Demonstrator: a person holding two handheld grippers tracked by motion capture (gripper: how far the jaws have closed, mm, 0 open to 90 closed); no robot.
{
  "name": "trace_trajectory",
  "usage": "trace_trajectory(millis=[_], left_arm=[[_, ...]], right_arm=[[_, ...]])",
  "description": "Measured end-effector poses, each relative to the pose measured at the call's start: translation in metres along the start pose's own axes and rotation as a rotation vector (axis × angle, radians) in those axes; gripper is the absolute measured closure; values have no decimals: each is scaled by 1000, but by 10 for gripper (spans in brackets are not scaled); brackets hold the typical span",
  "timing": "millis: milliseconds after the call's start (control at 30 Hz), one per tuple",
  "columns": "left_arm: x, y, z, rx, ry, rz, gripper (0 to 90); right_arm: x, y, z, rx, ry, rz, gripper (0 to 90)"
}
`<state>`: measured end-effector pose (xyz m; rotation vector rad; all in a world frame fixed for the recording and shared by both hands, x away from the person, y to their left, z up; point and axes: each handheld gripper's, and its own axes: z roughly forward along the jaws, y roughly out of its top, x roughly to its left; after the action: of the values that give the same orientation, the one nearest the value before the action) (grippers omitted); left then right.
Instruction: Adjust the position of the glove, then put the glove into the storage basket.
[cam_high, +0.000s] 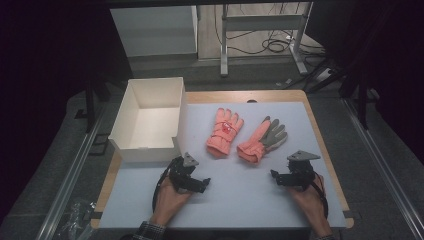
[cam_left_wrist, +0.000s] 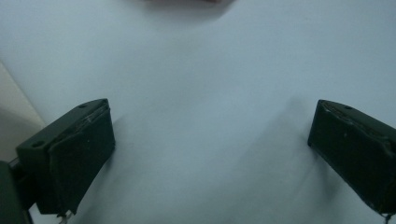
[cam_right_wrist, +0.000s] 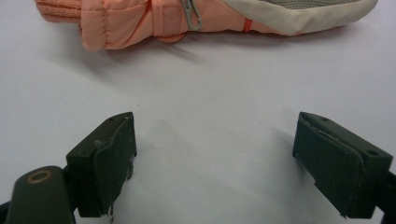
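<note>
Two pink gloves lie side by side in the middle of the table (cam_high: 320, 150), which has a pale cover. The left glove (cam_high: 224, 131) shows its pink back. The right glove (cam_high: 262, 139) shows its grey palm. A white box (cam_high: 150, 120) with no lid sits at the left, near the gloves. The left gripper (cam_high: 200, 184) rests low by the box, jaws wide apart, holding nothing. The right gripper (cam_high: 280, 177) sits near the right glove's cuff, jaws also wide apart and holding nothing.
</note>
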<state>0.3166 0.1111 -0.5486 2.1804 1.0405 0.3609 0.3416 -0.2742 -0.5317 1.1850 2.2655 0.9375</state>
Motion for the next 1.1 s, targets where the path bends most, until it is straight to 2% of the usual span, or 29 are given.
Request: trace_trajectory(millis=[333, 500, 567, 633, 867, 1100], left_arm=[[0, 0, 0, 2, 3, 6, 5], [0, 0, 0, 1, 2, 1, 5], [0, 0, 0, 1, 2, 0, 5], [0, 0, 0, 1, 2, 0, 5], [-1, 0, 0, 1, 2, 0, 5], [-1, 0, 0, 1, 2, -1, 5]], right_arm=[[-1, 1, -1, 4, 3, 0, 142], [-5, 6, -3, -2, 31, 37, 147], [-10, 14, -5, -16, 53, 77, 148], [-11, 18, -6, -20, 54, 81, 148], [-15, 45, -8, -37, 25, 61, 196], [-19, 65, 4, -41, 40, 71, 279]])
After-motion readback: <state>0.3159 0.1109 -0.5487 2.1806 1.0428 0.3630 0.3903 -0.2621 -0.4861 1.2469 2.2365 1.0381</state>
